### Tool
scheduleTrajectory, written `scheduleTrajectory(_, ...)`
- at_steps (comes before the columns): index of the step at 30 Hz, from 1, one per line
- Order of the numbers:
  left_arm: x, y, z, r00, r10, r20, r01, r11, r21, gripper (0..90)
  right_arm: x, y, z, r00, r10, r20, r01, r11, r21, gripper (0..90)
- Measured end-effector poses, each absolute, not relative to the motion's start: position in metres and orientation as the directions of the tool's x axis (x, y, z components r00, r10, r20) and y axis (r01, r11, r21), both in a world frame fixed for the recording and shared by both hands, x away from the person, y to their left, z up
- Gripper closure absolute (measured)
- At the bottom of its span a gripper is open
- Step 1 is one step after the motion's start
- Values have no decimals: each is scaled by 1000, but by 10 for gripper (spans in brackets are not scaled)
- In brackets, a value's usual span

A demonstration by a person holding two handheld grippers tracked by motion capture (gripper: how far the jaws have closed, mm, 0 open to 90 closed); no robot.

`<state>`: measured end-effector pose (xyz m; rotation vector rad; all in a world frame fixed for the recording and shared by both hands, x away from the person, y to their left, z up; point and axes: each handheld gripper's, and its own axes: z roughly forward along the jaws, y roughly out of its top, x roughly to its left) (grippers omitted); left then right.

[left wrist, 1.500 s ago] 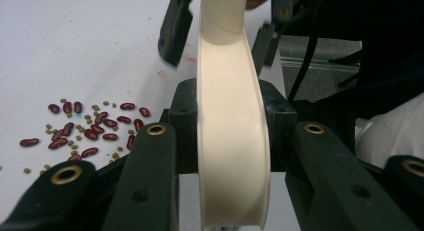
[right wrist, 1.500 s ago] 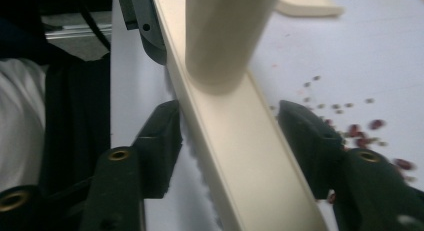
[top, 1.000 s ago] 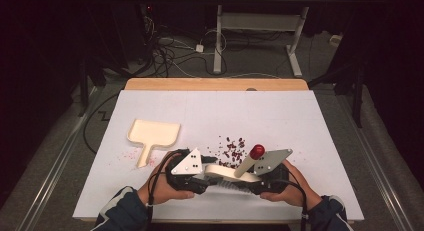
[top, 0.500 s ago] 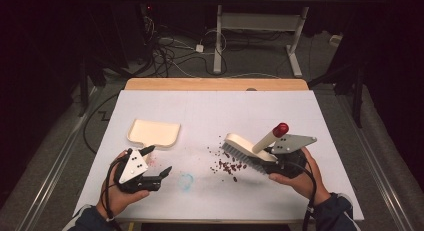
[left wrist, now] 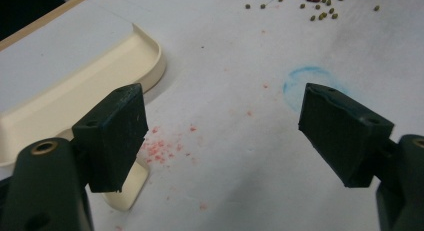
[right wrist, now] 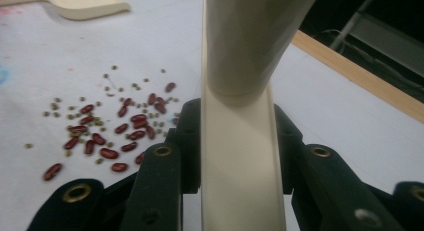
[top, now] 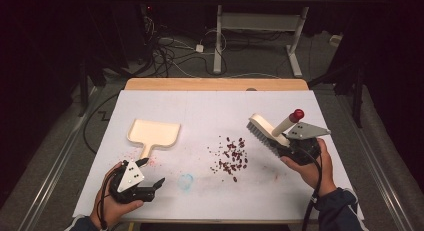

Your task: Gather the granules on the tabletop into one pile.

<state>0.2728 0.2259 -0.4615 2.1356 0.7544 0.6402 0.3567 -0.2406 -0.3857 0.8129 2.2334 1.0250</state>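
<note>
Brush [top: 265, 131] above white table [top: 210, 106]; dark room, floor cables [top: 170, 56]

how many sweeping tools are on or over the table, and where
2. The cream dustpan lies flat on the table's left half, ahead of the open left gripper. The brush is held above the right half by the right gripper, right of the scattered beans.

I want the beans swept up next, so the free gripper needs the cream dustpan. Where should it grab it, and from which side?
Best by the short flat handle of the dustpan, which points toward the person, right ahead of the open left gripper. Come from the near side, low and level, one jaw on each side edge of the handle. The pan's body looks too wide for the jaws, and its open mouth faces away from them.
</note>
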Motion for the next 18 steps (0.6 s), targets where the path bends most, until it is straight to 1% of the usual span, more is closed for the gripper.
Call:
scheduleTrajectory(3,275,228,-463,693,697,183,317,-524,791,186,362,-240,-389,-654,717,-240,304,540,785,676)
scheduleTrajectory(4,276,229,-464,686,704,186,323,-523,789,186,370,-238,-392,-641,722,-260,307,552,776,676)
scheduleTrajectory(6,276,230,-463,684,702,196,315,-527,789,186,375,-237,-394,-635,725,-265,311,554,772,676)
scheduleTrajectory(8,276,230,-464,683,708,179,328,-516,791,186,385,-235,-398,-614,736,-287,314,561,766,676)
scheduleTrajectory(10,275,229,-463,684,707,181,328,-520,789,186,394,-232,-401,-602,742,-296,323,565,759,676)
scheduleTrajectory(14,278,226,-464,693,697,184,325,-530,783,187,416,-218,-411,-562,737,-374,315,610,727,677)
scheduleTrajectory(15,279,226,-464,694,692,198,315,-540,781,187,416,-218,-411,-562,737,-374,315,610,727,677)
scheduleTrajectory(16,279,225,-464,695,690,201,314,-543,779,187,425,-211,-418,-564,734,-378,325,618,715,676)
scheduleTrajectory(18,278,224,-466,700,689,190,326,-544,773,186,428,-207,-421,-563,734,-380,333,622,709,677)
